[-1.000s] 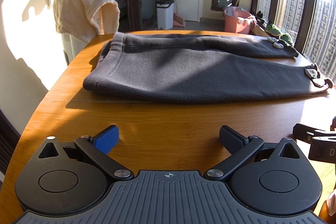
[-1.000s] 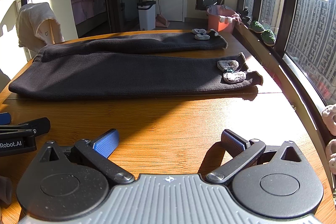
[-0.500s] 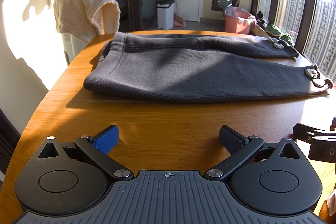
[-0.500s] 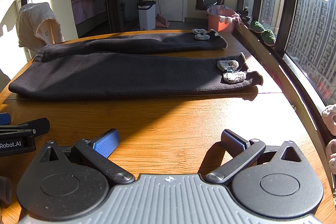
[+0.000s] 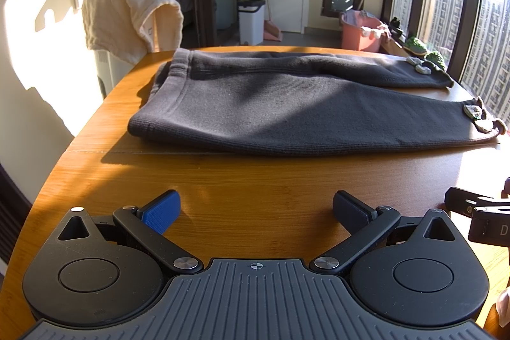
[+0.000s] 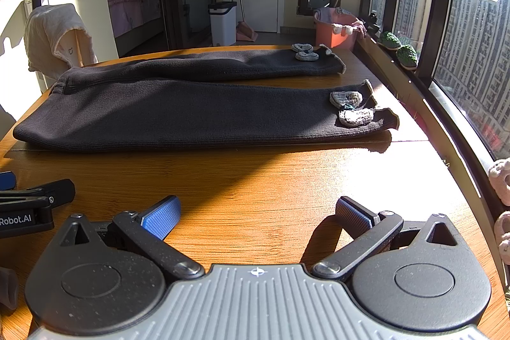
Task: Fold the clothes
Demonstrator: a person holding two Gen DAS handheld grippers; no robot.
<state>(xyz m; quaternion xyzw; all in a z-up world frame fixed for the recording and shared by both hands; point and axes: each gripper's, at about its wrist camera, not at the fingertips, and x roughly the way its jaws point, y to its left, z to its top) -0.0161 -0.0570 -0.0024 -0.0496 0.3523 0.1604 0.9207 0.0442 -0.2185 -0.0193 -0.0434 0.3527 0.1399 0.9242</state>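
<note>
**Desk editor:** Trousers (image 5: 287, 113), dark grey knit, lay flat across the far half of the wooden desk (image 5: 255, 187), waistband (image 5: 172, 78) toward the sunlit wall side and both legs running toward the window. What did the claws look like?

**Photographer:** Both stood spread and empty. The left claw (image 5: 255, 209) hung over bare wood well short of the near trouser edge, and the right claw (image 6: 258, 211) did the same, nearer the cuff end. Neither touched cloth.

**Desk editor:** How would the garment have handled?

**Photographer:** Soft and limp, by the look of it; a ribbed, fairly thick knit that sagged into gentle folds. It appeared heavy enough to drape, not stiff enough to hold any shape when lifted. The weave looked grippy, so slipping seemed unlikely, but a pinch on one layer alone could have peeled the top from the bottom.

**Desk editor:** Where to take hold?

**Photographer:** The waistband corner at the near left looked firmest, with its stitched band. At the other end, the near cuff (image 6: 385, 120) sat just beside pale knitted patches (image 6: 350, 107); a grip on the hem edge beyond them would probably have caught both layers. The far leg (image 6: 223, 66) lay apart from the near one toward the cuffs.
</note>
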